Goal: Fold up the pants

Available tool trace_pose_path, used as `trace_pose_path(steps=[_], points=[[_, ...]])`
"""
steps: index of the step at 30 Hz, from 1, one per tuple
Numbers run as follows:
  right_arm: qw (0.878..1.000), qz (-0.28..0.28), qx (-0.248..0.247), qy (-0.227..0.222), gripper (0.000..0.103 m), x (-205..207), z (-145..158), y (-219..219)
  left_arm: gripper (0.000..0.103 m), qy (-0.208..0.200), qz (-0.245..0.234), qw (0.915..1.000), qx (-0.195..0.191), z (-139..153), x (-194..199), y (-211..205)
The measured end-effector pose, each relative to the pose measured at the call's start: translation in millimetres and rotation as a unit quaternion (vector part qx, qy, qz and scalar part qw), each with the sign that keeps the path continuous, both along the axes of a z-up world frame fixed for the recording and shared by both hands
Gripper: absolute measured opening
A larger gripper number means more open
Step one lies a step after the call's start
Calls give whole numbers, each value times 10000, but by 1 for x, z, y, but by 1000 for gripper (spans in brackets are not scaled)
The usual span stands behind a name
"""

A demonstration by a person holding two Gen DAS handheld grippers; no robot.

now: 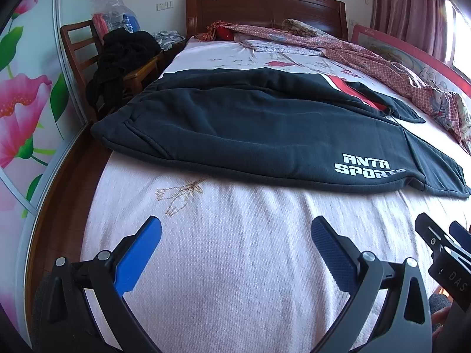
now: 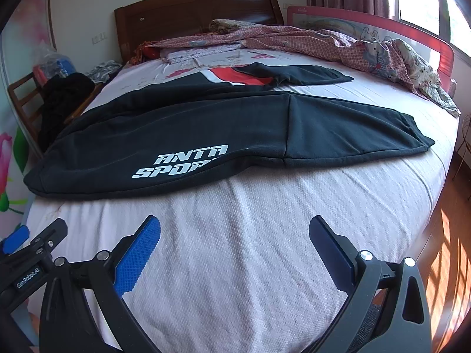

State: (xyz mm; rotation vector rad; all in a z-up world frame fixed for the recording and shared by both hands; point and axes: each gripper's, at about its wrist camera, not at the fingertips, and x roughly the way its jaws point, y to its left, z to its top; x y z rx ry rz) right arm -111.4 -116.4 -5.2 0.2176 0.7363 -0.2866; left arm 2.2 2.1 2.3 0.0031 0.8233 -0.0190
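Observation:
Dark green-black sweatpants (image 1: 250, 126) with white "ANTA SPORTS" lettering lie flat across the pale pink bed sheet (image 1: 235, 250), waistband to the left, legs to the right; a red and white panel shows on the far leg. They also show in the right wrist view (image 2: 206, 129). My left gripper (image 1: 235, 232) is open and empty, hovering over bare sheet in front of the pants. My right gripper (image 2: 234, 231) is open and empty, also short of the pants' near edge. The right gripper's tip shows in the left wrist view (image 1: 441, 241).
A rumpled pink patterned quilt (image 2: 338, 44) lies along the bed's far right by a red bed rail (image 2: 412, 32). A wooden headboard (image 1: 265, 3) stands behind. A wooden chair (image 1: 88, 53) with dark clothes stands left of the bed. Wood floor lies on both sides.

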Motion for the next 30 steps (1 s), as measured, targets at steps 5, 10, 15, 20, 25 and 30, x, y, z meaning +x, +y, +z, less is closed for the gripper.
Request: trace_pose_path(steps=[5,10,15,20,25,30], points=[[10000,9,4,9,100,1,-1,0,101,18,5,10000,-12,0,0,0],[10000,15,12,11,100,1,-1,1,101,18,1,10000,-15,0,0,0],[10000,15,24,31,100,2,-2,1,101,14,3,10000,33,-1,0,0],[10000,21,37,37,100,2,-2,1,101,35,-7,10000,65,-1,0,0],[10000,21,41,37,100,2,-2,1,101,-6,-8,10000,37,-1,-1,0],[10000,20,42,37,100,2,-2,1,101,1,-4,10000,51,-1,0,0]])
